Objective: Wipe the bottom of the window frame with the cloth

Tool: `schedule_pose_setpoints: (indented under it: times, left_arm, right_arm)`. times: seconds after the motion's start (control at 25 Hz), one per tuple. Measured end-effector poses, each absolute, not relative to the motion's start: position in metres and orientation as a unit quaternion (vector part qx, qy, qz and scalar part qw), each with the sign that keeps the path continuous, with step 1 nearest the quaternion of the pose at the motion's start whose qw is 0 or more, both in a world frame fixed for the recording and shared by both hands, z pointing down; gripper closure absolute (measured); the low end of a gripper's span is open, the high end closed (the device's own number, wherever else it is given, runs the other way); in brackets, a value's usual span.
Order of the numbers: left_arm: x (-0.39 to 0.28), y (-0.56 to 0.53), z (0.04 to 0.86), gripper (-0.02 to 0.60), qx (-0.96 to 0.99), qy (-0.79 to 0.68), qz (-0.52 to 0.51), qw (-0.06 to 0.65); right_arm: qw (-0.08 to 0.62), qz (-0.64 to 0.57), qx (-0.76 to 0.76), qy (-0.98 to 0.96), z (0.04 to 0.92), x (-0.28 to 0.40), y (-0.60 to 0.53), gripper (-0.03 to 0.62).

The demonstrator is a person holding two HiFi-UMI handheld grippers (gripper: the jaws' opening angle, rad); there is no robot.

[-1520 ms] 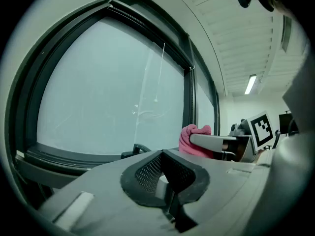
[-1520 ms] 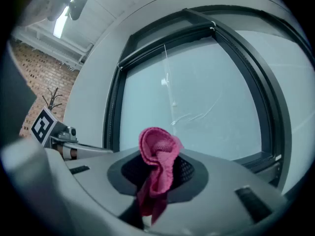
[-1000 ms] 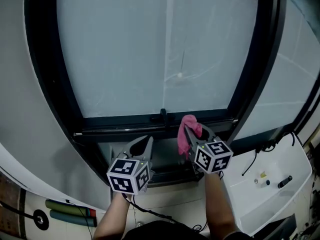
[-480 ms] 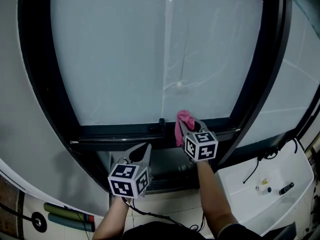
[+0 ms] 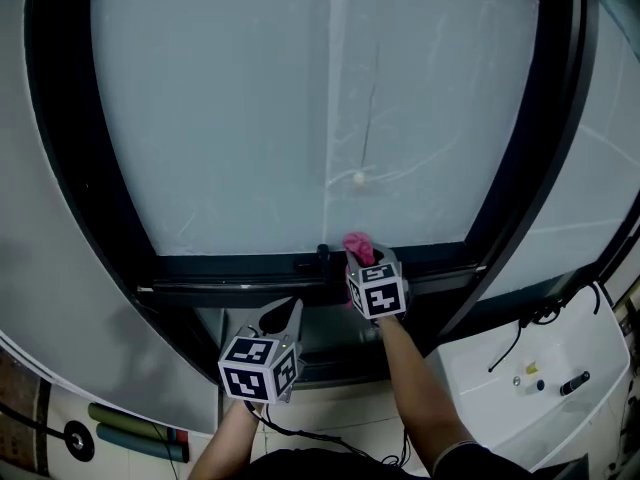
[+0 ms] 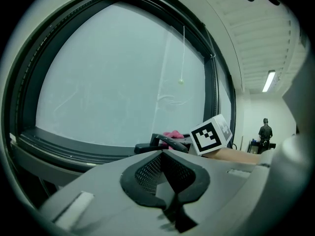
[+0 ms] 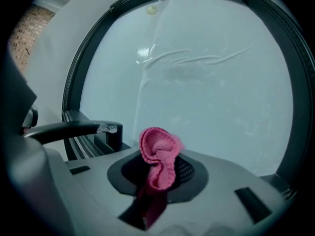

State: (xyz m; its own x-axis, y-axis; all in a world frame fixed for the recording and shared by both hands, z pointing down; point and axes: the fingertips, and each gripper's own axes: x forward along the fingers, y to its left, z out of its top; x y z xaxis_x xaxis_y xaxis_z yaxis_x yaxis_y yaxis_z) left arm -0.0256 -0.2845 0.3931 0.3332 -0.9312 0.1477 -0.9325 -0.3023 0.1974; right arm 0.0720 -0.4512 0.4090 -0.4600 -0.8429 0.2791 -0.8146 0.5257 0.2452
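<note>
Left gripper (image 5: 287, 311) hangs below the window frame (image 5: 230, 268), apart from it, jaws pressed together on nothing. A black handle (image 5: 323, 257) stands on the frame's bottom rail near mid-width. Just right of the handle, the right gripper (image 5: 362, 260) has its jaws clamped on the pink cloth (image 5: 357, 246). The cloth's bunched end sticks out past the jaw tips, at the bottom rail by the lower edge of the glass (image 5: 300, 118). Contact with the rail cannot be told.

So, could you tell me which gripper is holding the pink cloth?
The right gripper, shut on the cloth by the window frame's bottom; the left gripper hangs lower, empty.
</note>
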Motion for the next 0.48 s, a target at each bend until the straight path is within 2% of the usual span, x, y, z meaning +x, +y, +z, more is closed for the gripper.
schedule_pose_setpoints:
  times: [0.24, 0.48]
  left_arm:
    - [-0.007, -0.289, 0.397, 0.575, 0.814, -0.567, 0.013, 0.128]
    - [0.008, -0.289, 0.401, 0.574, 0.816, -0.563, 0.020, 0.132]
  right_arm:
    - [0.215, -0.047, 0.480, -0.849, 0.412, 0.072, -0.451, 0.502]
    - [0.233, -0.055, 0.490, -0.838, 0.414, 0.099, -0.458, 0.503]
